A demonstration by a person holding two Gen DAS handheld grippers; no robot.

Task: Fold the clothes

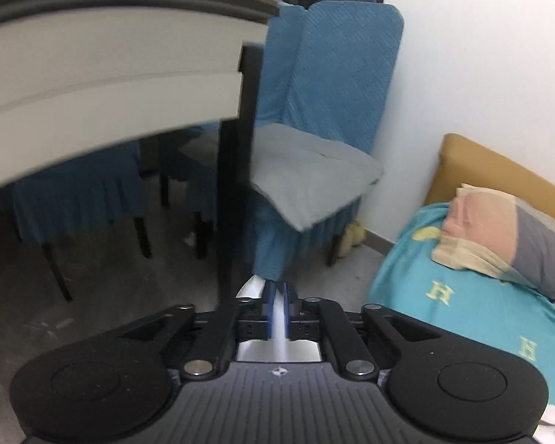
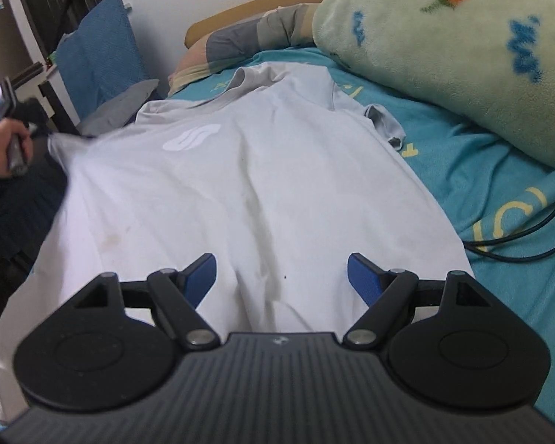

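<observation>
Spread flat on the bed, a pale grey T-shirt [image 2: 262, 185] lies front up over the turquoise sheet [image 2: 499, 192], its collar toward the headboard [image 2: 262, 3] and its hem nearest the right wrist camera. A white logo [image 2: 190, 137] sits on the chest. One short sleeve [image 2: 384, 122] lies crumpled on the sheet at the right side of that view; at the opposite edge the cloth is drawn out to a point toward the left gripper [image 2: 16, 140], which a hand [image 2: 0, 148] holds there beside the bed.

From the left wrist view, the left gripper [image 1: 277, 309] has its blue pads nearly together, with a strip of the pale cloth [image 1: 277, 329] running between them; whether the pads actually press on it I cannot tell. Its jaws stand only narrowly apart.

The right gripper [image 2: 281, 277] hangs over the lower part of the shirt with its jaws wide apart and nothing gripped; the fabric lies beneath them.

A striped pillow [image 2: 240, 44] rests at the head of the bed, and a green fleece blanket [image 2: 444, 37] is bunched along the far side. A black cable [image 2: 529, 244] runs across the sheet beside the shirt. Off the bed stand a blue-covered chair [image 1: 333, 85] with a grey cushion [image 1: 307, 170] and, near it, a pale tabletop [image 1: 111, 66] on dark legs.
</observation>
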